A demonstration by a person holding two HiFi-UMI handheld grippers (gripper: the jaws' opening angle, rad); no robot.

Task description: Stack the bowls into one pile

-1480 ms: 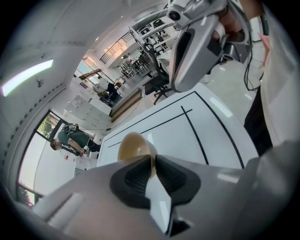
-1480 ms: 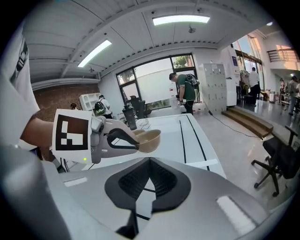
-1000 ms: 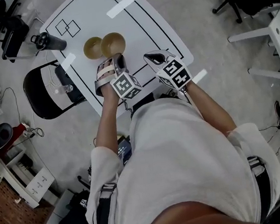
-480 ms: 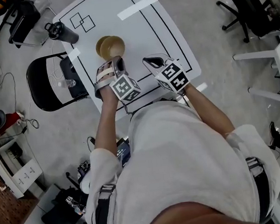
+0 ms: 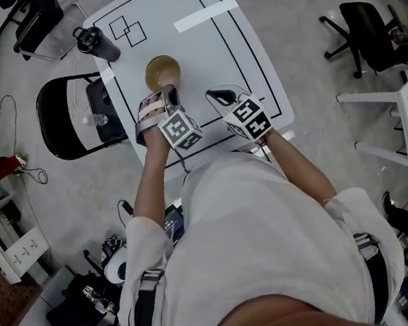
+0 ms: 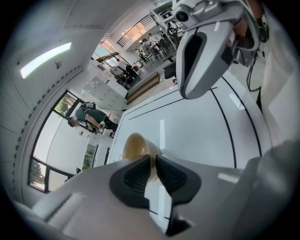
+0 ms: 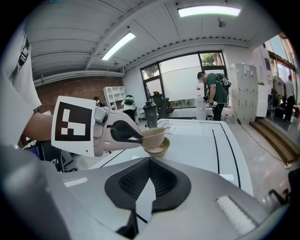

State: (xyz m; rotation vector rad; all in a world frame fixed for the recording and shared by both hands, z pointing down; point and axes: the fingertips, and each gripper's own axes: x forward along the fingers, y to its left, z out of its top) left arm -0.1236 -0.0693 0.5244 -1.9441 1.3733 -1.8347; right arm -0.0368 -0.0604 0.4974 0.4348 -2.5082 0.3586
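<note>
White lined tabletop (image 5: 198,56); upper bowl (image 7: 153,137), beside lower bowl (image 7: 161,149) a second ago, now hangs just over it; left gripper (image 6: 153,165) jaws, pinching its rim, have just been opening; right gripper (image 7: 149,168) jaws clenched, empty; release would likely finish the pile.

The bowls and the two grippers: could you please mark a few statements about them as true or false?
1. The left gripper has the rim of the top bowl between its jaws. True; those jaws have just been opening.
2. The right gripper is holding a bowl. False: its jaws are shut with nothing between them.
3. The two bowls sit far apart on the table. False: the top bowl is directly over the bottom bowl.
4. A dark bottle stands near a corner of the table. True.
</note>
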